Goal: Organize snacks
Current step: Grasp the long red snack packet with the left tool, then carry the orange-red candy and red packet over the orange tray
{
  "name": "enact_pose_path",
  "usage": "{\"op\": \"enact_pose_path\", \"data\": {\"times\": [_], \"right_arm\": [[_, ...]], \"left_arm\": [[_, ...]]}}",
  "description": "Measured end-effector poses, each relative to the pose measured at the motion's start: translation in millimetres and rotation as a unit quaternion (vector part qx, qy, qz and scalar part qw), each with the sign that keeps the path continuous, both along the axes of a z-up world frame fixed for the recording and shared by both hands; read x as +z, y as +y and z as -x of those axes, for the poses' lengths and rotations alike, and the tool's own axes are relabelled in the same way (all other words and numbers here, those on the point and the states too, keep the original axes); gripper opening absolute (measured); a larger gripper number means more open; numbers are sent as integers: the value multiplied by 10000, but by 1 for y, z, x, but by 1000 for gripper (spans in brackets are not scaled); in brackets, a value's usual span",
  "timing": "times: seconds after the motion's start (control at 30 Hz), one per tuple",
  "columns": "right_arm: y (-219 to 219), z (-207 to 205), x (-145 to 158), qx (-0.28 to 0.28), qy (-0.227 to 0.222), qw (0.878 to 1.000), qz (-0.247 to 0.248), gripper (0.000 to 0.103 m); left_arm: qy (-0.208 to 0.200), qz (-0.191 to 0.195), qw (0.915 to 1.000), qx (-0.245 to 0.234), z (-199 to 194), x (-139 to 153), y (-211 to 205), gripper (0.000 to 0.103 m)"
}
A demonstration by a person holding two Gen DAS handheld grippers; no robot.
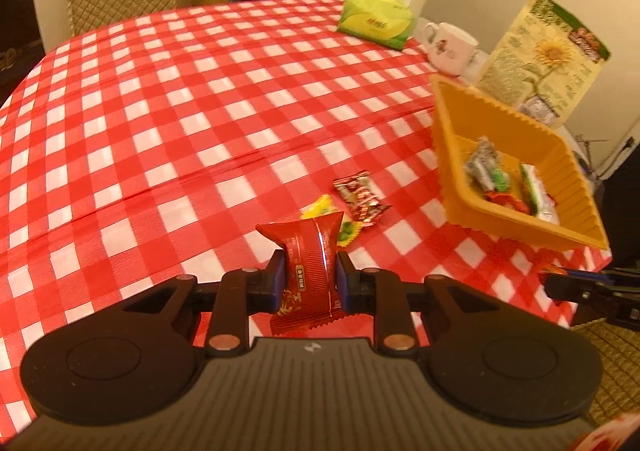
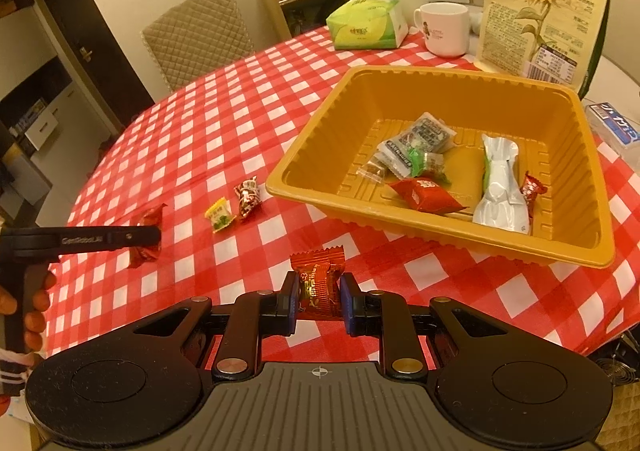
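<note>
While left view blurs, tray shows snacks.

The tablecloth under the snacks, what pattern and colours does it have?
The tablecloth is checked in red and white; the left wrist view shows it best.

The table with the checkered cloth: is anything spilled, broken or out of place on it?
Nothing is spilled or broken. Two snacks still lie loose on the tablecloth beside the orange tray: a yellow candy and a dark red packet. Each gripper holds another red snack.
</note>
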State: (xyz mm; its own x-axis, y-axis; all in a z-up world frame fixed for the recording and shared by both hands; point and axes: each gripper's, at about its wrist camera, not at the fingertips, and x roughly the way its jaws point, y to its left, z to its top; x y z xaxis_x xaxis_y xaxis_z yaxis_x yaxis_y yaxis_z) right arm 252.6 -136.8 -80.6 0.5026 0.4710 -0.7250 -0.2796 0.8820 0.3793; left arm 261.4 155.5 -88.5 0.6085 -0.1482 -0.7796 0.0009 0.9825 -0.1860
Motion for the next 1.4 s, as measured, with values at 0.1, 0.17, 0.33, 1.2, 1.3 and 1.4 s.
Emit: {"op": "enact_pose_path", "data": {"times": [0.1,0.17,0.33,1.2,1.3,1.4], "right_arm": [[-7,2,1,-63,-3,10000,-29,22],[-11,4,2,-111,-4,9999,-60,22],[-24,9,8,-223,-73,9996,-131,22],[-91,-33,38,-1012,-555,9930,-269,22],[-92,-43,34,-1041,-522,9928,-268,22],[-93,-51,31,-1052,-499,9929,-256,22]], "left_arm": [[-82,47,9998,-182,4,10,-13,23],[-135,82,9993,-348,4,15,-24,23],[-315,120,9962,-798,1,30,-57,23],[-574,-218,9825,-1756,-84,42,-158,23],[-486,-249,9832,-1742,-96,34,-161,23],[-389,-260,9838,-1729,-106,27,-163,23]]}}
